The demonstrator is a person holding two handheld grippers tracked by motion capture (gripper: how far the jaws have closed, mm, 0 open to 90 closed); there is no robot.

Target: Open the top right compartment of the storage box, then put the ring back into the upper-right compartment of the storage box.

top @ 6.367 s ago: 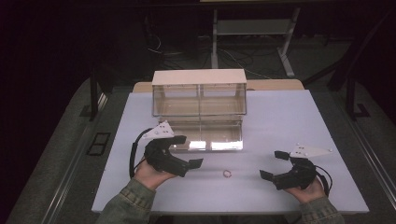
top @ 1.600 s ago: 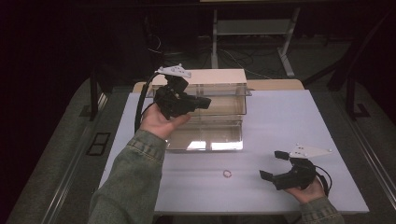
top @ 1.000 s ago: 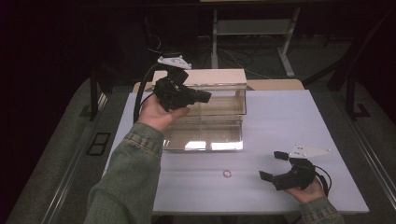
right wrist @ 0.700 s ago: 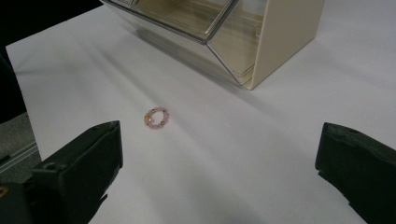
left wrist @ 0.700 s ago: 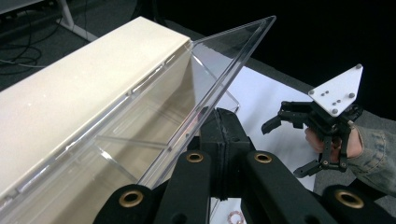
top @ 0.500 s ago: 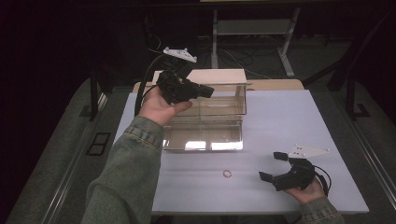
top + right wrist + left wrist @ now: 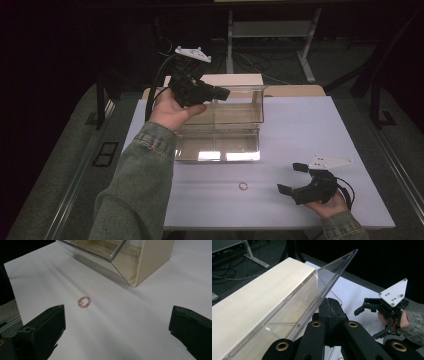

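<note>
A box with a beige top [image 7: 227, 80] and clear walls stands at the back middle of the white table [image 7: 310, 125]. My left gripper [image 7: 223, 93] is raised at the box's upper left, shut on the edge of its clear front flap [image 7: 322, 290], which is held up at a slant. In the left gripper view the jaws [image 7: 332, 312] pinch that flap beside the beige top [image 7: 262, 295]. My right gripper [image 7: 292, 179] rests low at the front right, open and holding nothing. A small pink bead ring [image 7: 243, 186] lies on the table left of it, ahead of the open jaws [image 7: 118, 315], the ring [image 7: 84, 301] apart from both.
The tilted flap and the box's beige side wall [image 7: 152, 257] stand beyond the ring. The right gripper [image 7: 366, 324] with its white plate is seen past the flap. Dark floor, cables and a desk frame [image 7: 270, 30] lie behind the table.
The left gripper has risen from the table in front of the box to its upper left, carrying the clear flap up and back. The right gripper and ring have stayed put.
</note>
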